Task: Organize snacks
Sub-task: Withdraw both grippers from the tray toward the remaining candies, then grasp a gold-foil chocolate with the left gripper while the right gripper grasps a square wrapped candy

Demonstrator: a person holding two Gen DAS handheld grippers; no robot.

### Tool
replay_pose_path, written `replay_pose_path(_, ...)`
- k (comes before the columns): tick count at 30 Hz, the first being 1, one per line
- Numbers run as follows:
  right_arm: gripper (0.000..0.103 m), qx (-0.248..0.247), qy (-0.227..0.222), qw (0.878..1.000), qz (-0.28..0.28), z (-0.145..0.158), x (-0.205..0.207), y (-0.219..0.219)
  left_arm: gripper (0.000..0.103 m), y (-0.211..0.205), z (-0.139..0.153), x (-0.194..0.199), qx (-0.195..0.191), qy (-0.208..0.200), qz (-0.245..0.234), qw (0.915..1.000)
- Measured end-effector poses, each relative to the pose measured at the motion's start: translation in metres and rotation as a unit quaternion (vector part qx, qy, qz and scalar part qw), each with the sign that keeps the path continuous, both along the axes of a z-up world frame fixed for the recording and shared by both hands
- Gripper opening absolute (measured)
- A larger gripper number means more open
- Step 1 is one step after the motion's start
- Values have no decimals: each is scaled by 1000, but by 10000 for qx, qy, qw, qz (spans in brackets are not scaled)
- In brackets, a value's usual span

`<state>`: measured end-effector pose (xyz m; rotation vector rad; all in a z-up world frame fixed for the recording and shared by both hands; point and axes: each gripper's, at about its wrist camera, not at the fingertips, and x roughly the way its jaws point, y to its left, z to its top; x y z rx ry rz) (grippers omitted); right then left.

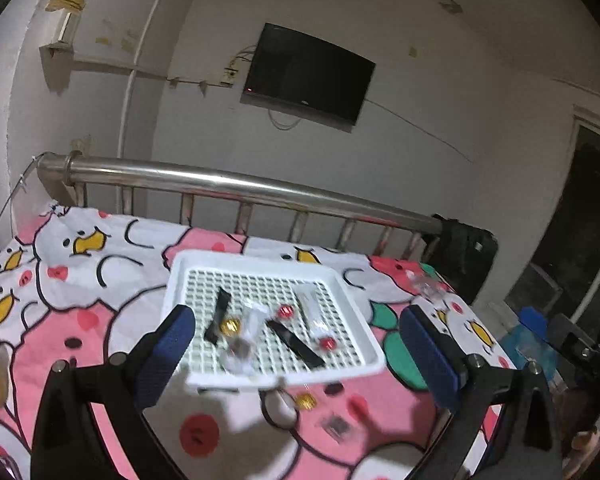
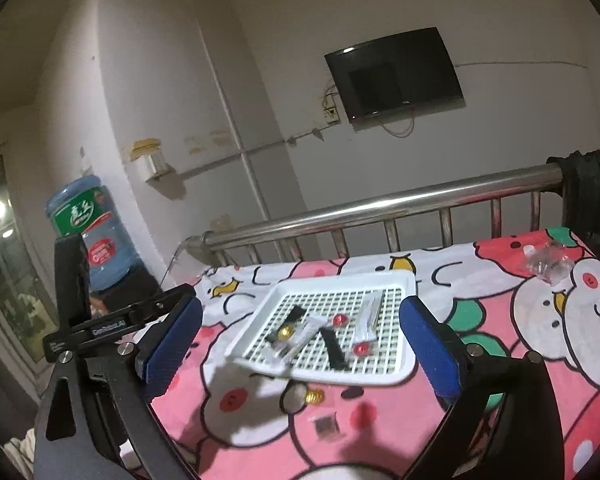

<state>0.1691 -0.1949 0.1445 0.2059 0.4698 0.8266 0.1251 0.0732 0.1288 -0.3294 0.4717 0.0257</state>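
Observation:
A white perforated tray (image 1: 204, 276) (image 2: 396, 376) lies on the cartoon-print bed cover. It holds black stick packets (image 1: 296, 345) (image 2: 334, 347), clear wrappers (image 1: 254, 320), red candies (image 1: 287, 312) (image 2: 362, 348) and a gold candy (image 1: 230, 326) (image 2: 286, 333). A gold candy (image 1: 306, 401) (image 2: 314, 396) and a small dark square snack (image 1: 336, 426) (image 2: 326, 426) lie on the cover in front of the tray. My left gripper (image 1: 296, 354) is open and empty above the tray's near edge. My right gripper (image 2: 300, 346) is open and empty, also facing the tray.
A steel bed rail (image 1: 240, 184) (image 2: 380, 204) runs behind the tray. Clear wrappers (image 2: 548, 266) (image 1: 430, 284) lie at the cover's far right. A blue water jug (image 2: 92, 232) stands left of the bed. A television (image 1: 308, 76) hangs on the wall.

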Motion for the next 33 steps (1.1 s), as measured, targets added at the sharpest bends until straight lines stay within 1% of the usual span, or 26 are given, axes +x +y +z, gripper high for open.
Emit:
replay_pose_path(2,100,-67,-12,10000,16,-5,-10,-1,103,-6,-6,-11,-1,5,-2,10000)
replay_pose_path(4,100,-139,33,9999,85,-13,-18,0,103,-11,-13,-18,80,65,-17,9999)
replay_pose_path(6,100,-281,77,9995,125,-21,-23,3,103,-14,-22,-23,185,171,21,9997)
replay_pose_path(8,100,-435,114,9989,100,-30,-28,4,103,-16,-30,-28,208,240,33,9995)
replay_pose_path(17,100,-900,270,9955,82,-71,-32,17,103,-23,-66,-26,222,724,-76,9971)
replay_pose_path(20,100,-1183,387,9922,85,-88,-29,26,103,-25,-83,-18,191,971,-110,9950)
replay_pose_path(24,100,-1715,631,9830,164,-116,-21,44,103,-29,-104,-1,177,1343,-166,9906)
replay_pose_path(26,99,-1883,696,9794,215,-126,-18,52,103,-30,-113,9,128,1508,-224,9882)
replay_pose_path(28,96,-2101,757,9745,226,-138,-14,61,102,-32,-123,20,71,1679,-256,9855)
replay_pose_path(30,92,-2215,850,9710,304,-148,-11,68,101,-34,-130,29,45,1820,-311,9828)
replay_pose_path(33,86,-2363,1007,9658,356,-161,-4,78,100,-36,-136,44,-51,1936,-370,9804)
